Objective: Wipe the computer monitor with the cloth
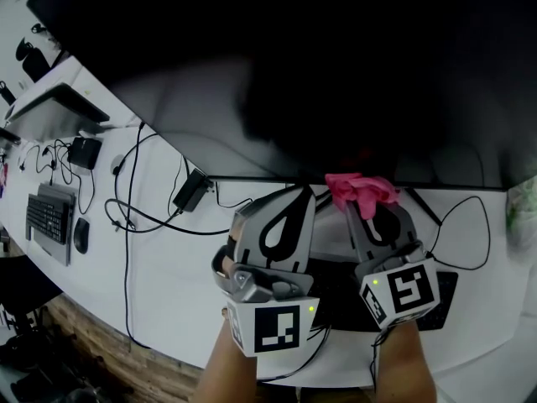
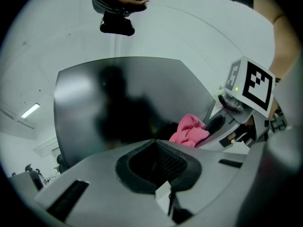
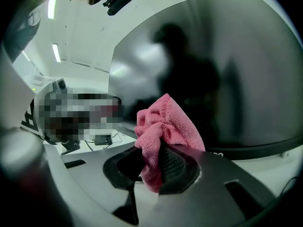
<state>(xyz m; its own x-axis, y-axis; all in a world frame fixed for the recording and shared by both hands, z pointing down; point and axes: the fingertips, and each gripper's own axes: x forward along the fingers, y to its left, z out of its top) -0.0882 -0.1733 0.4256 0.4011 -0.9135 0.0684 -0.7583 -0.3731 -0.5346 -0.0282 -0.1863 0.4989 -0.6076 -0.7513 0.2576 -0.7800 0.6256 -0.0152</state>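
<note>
A large dark monitor (image 1: 336, 74) fills the top of the head view, and its screen also shows ahead in the left gripper view (image 2: 118, 103) and the right gripper view (image 3: 227, 79). My right gripper (image 1: 362, 198) (image 3: 158, 148) is shut on a bunched pink cloth (image 1: 361, 188) (image 3: 165, 124), held just below the monitor's bottom edge. The cloth (image 2: 189, 131) also shows at the right of the left gripper view. My left gripper (image 1: 300, 196) (image 2: 154, 143) is beside it on the left, shut with nothing between its jaws.
The white desk (image 1: 168, 267) carries a dark keyboard (image 1: 336, 296) under both grippers. A power adapter (image 1: 193, 190) with looping cables lies left of them. Farther left are a second keyboard (image 1: 49, 217) and a mouse (image 1: 81, 236). The desk's wooden front edge (image 1: 92, 330) runs at lower left.
</note>
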